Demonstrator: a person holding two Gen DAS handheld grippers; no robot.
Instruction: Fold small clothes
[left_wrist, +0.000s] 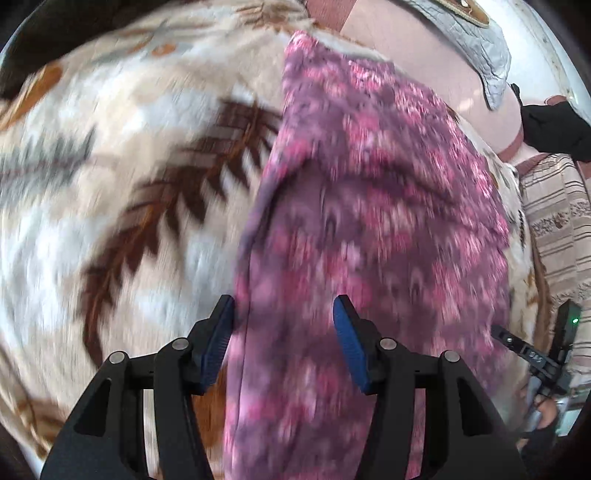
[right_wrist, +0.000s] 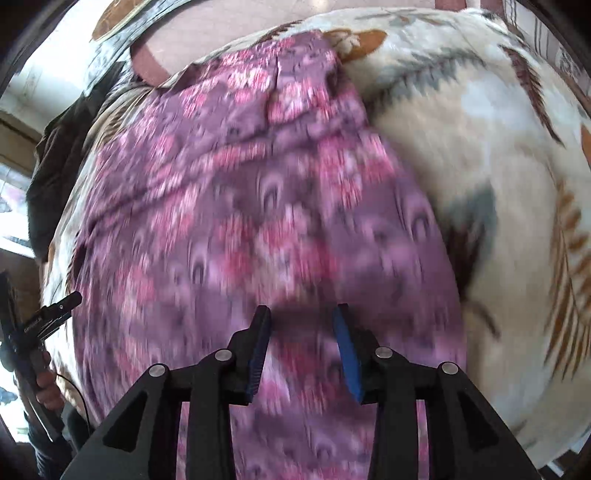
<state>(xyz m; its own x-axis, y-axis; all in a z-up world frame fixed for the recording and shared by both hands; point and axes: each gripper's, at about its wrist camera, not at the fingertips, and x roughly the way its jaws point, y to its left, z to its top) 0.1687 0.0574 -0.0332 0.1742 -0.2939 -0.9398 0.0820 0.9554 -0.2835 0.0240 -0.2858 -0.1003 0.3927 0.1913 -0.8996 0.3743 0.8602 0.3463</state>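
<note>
Garment: purple-and-pink floral cloth (left_wrist: 369, 206) lies stretched lengthwise on the cream leaf-print blanket (left_wrist: 122, 192), blurred in both views.
Left gripper: my left gripper (left_wrist: 283, 345) has its jaws spread wide, nothing between the blue pads (left_wrist: 349, 347); the cloth's left edge runs just under the left pad.
Right gripper: my right gripper (right_wrist: 301, 349) sits over the cloth's middle, jaws parted less widely, holding nothing.
Far end: pinkish sheet (left_wrist: 424, 59) lies beyond the blanket.
</note>
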